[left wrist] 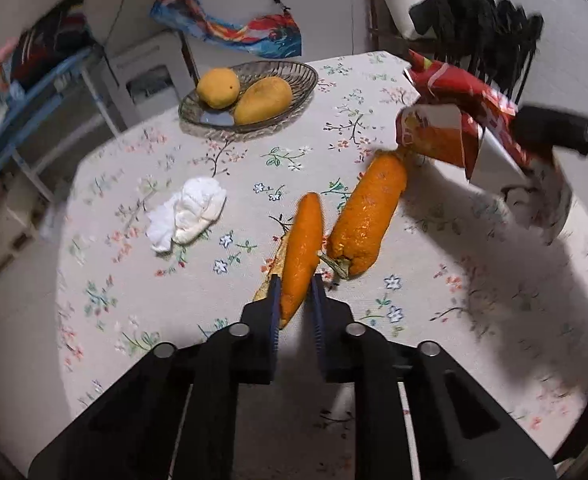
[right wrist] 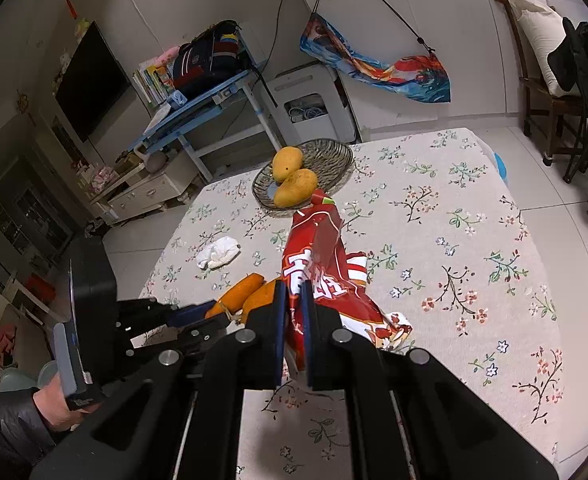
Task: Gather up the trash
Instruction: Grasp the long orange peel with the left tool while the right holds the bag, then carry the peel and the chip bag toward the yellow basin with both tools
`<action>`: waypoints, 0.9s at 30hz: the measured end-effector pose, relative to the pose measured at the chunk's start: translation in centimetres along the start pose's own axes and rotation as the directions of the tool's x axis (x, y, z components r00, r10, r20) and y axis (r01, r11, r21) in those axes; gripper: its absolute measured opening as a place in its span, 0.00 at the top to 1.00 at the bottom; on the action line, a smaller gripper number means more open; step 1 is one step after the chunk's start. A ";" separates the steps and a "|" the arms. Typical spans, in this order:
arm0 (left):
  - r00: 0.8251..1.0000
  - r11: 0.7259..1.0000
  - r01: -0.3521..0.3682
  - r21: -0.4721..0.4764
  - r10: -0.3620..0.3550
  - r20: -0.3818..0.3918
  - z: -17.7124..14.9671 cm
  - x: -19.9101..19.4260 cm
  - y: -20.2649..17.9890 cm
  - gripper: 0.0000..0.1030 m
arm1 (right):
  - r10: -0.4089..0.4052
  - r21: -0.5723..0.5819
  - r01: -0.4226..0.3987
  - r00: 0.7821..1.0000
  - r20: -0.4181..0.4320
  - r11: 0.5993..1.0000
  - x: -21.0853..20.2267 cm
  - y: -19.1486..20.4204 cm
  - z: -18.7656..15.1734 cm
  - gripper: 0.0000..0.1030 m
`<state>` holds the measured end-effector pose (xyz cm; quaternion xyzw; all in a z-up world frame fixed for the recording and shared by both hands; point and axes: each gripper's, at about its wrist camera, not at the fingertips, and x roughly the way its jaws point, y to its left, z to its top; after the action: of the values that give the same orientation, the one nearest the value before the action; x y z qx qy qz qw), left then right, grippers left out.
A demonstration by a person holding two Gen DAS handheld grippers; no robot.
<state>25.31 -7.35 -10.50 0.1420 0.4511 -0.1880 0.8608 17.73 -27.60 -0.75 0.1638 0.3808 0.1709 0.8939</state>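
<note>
With the left gripper [left wrist: 296, 280] clamped on one orange peel [left wrist: 302, 248] and the right gripper [right wrist: 294, 296] clamped on the red snack bag [right wrist: 322, 264] near the fruit bowl [right wrist: 334, 152], lifting the peel toward a bin likely comes next.

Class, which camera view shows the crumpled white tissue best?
The left wrist view: the crumpled white tissue lies large and unobstructed on the tablecloth. In the right wrist view the tissue appears smaller and farther off.
</note>
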 end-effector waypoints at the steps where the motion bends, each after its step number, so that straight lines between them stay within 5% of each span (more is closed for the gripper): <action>1: 1.000 0.999 0.011 -0.030 -0.011 -0.001 0.1 -0.2 0.4 0.89 | 0.000 0.001 0.000 1.000 0.002 1.000 0.0 0.1 -0.1 0.92; 17: 0.989 0.961 0.018 -0.274 0.022 0.143 -2.2 -8.1 2.2 0.90 | 0.067 0.026 -0.069 0.994 0.092 0.997 -3.7 1.5 -1.1 0.92; 27: 0.978 0.955 -0.033 -0.295 0.091 0.185 -4.6 -11.8 0.8 0.90 | 0.092 0.014 -0.094 0.990 0.105 0.995 -5.7 3.6 -4.3 0.92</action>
<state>16.19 -2.46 -3.20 0.0090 0.3817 -0.1057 0.9182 10.23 -26.17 1.52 0.1985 0.3272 0.2001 0.9020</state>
